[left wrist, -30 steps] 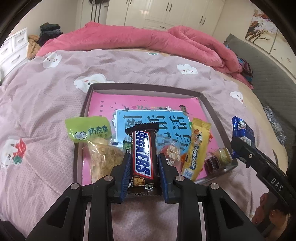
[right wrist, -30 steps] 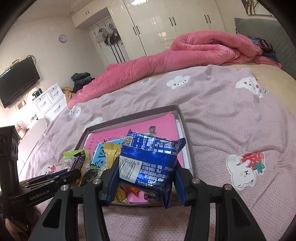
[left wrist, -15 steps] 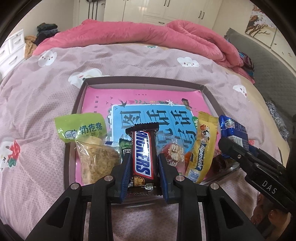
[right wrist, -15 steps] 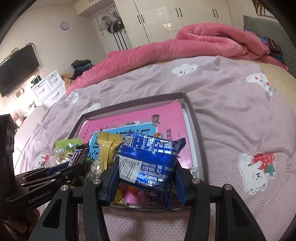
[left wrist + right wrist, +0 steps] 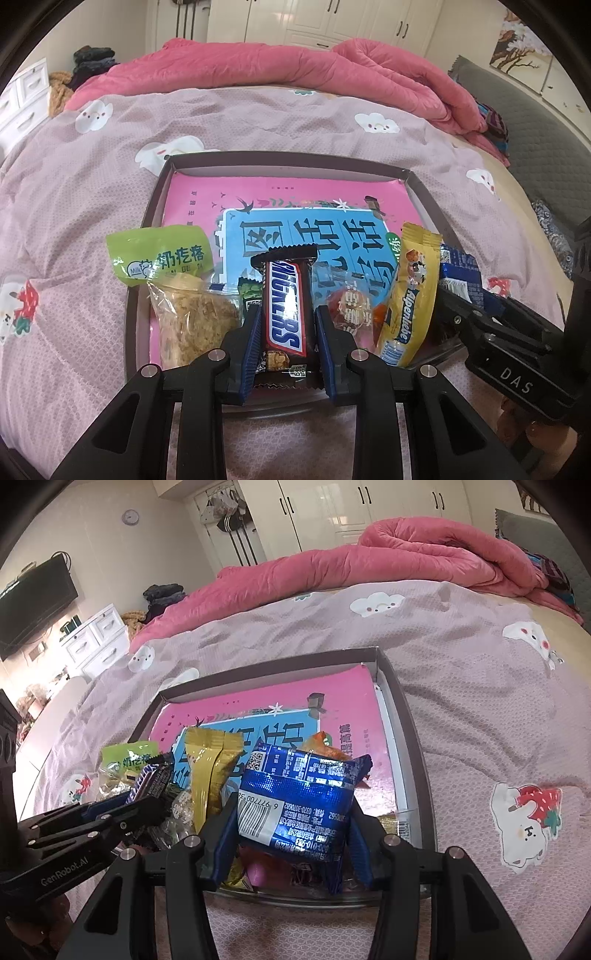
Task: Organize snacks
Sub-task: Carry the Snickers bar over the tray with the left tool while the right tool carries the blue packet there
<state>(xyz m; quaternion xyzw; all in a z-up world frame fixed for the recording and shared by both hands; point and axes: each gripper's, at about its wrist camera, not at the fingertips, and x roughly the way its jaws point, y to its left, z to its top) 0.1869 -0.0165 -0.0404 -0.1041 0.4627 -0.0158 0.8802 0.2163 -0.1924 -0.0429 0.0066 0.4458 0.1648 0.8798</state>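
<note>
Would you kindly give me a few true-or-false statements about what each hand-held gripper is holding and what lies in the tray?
1. The left hand-held gripper grips a Snickers bar. True.
2. The right hand-held gripper is empty. False: it holds a blue packet.
3. A yellow Alpenliebe pack lies in the tray. True.
4. The tray sits on a wooden table. False: it rests on a pink-purple bedspread.

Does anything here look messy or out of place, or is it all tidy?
Mostly a jumble: the snacks crowd the near edge of the tray, overlapping. The green bag pokes over the tray's left rim onto the bedspread. Nothing looks spilled or torn. The Snickers bar and blue packet are held in jaws.
</note>
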